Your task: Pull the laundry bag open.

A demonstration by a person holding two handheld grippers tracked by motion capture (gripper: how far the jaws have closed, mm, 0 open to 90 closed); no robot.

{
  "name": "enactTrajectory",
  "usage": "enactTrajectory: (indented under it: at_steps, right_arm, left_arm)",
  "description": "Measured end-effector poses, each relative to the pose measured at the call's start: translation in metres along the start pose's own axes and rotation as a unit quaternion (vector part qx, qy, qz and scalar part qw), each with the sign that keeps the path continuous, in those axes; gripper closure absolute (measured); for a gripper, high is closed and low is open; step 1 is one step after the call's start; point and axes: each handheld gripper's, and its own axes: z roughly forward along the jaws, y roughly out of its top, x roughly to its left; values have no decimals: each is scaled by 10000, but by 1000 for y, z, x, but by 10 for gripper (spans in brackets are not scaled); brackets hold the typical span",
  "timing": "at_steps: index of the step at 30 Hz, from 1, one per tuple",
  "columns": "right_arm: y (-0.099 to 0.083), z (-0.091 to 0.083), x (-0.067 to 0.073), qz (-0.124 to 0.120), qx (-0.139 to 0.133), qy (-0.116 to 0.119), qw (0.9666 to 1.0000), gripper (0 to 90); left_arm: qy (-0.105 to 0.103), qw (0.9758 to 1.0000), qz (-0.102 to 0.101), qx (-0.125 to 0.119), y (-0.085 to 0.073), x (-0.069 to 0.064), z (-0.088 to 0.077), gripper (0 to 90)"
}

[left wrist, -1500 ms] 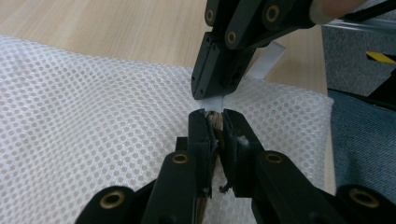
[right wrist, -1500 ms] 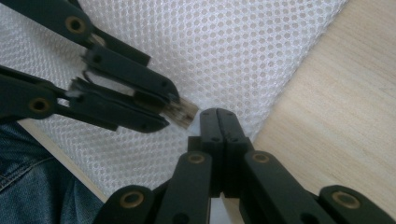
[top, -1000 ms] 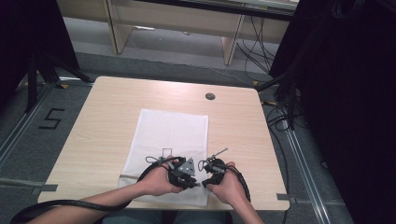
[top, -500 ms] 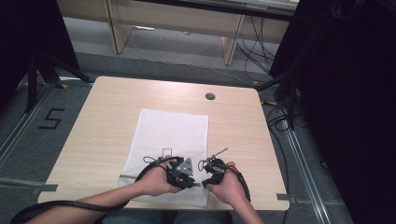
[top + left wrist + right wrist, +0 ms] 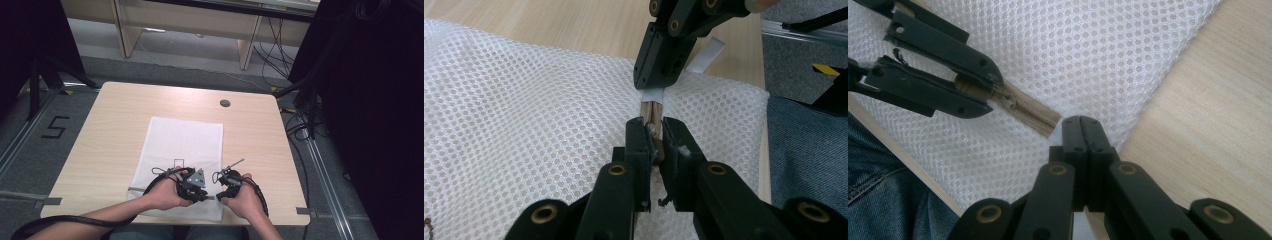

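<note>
A white mesh bag [image 5: 182, 142] lies flat on the wooden table [image 5: 100, 130], its tan zipper [image 5: 1030, 112] running along the near edge. Over the bag's near right part, my left gripper [image 5: 204, 195] is shut on the zipper's slider; in its own view the jaws [image 5: 653, 127] pinch the tan zipper [image 5: 653, 110]. Facing it tip to tip, my right gripper [image 5: 220, 192] is shut on the white tab [image 5: 709, 52] at the zipper's end. In the right gripper view its jaws [image 5: 1081, 120] meet at the bag's corner, and the left gripper [image 5: 993, 92] comes in from the upper left.
A round cable hole [image 5: 225, 103] sits near the table's far edge. The table's front edge lies just behind both hands, with the person's jeans [image 5: 888, 200] below it. Bare wood [image 5: 1208, 115] lies to the right of the bag. Cables and black stands surround the table.
</note>
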Motion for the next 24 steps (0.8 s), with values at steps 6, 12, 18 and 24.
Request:
enactTrajectory:
  at_steps: [6, 12, 18, 24]
  right_arm:
    - [0, 0, -1, -51, -25, 34, 10000, 900]
    - [0, 0, -1, 2, -26, 24, 10000, 900]
    - [0, 0, -1, -47, -29, 38, 10000, 900]
    - [0, 0, -1, 15, -27, 30, 10000, 900]
  left_arm:
    - [-5, 10000, -23, 5, -1, 1, -3, 818]
    - [7, 10000, 11, 40, 0, 1, -4, 817]
    - [15, 10000, 14, 31, -2, 1, -7, 817]
    - [14, 10000, -8, 19, -2, 2, -8, 818]
